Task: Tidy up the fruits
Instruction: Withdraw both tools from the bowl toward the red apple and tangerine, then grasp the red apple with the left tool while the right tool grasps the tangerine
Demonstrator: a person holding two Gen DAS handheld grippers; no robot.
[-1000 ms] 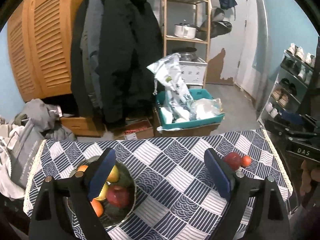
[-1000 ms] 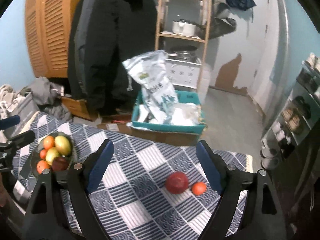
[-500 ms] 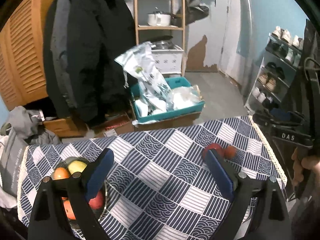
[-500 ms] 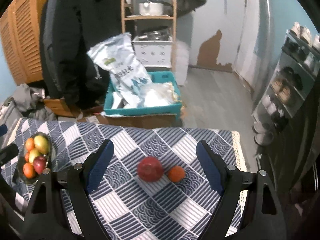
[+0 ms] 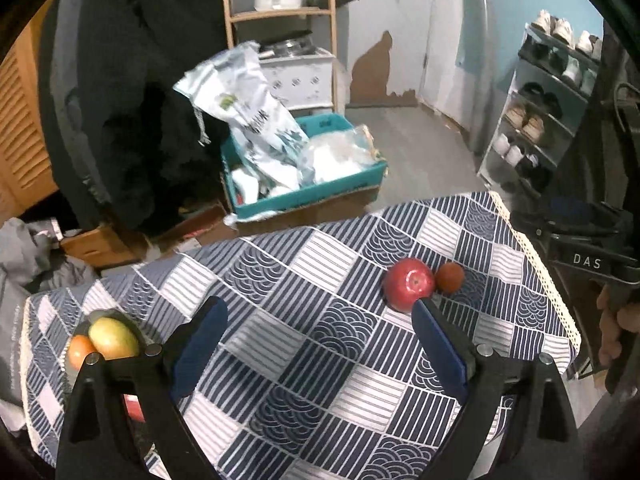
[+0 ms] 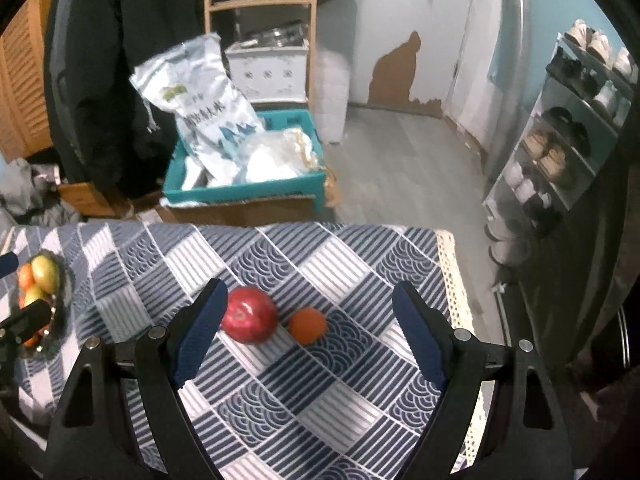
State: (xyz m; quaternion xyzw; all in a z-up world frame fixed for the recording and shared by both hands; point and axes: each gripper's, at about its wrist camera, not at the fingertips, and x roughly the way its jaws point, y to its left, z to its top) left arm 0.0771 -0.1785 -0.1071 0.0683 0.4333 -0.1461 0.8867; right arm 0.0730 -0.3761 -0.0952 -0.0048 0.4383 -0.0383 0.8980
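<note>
- My right gripper has its blue pads spread wide with nothing between them; the left pad sits just beside the red apple, though I cannot tell if it touches.
- My left gripper is spread just as wide and holds nothing; its right pad lies close in front of the same apple.
- The apple is round, glossy and deep red, with its stem dimple facing up and toward me.
- A small orange fruit lies just beside the apple, on the side nearer the table's right edge.
- Both rest on a tablecloth of blue and white squares, some striped and some with wave patterns, with a cream lace trim along the right edge.
- At the far left of the cloth a dark bowl holds a yellow-green fruit and several orange and red ones.
- Beyond the table stands a teal crate with a big white bag, dark coats, a wooden shelf and a shoe rack.
</note>
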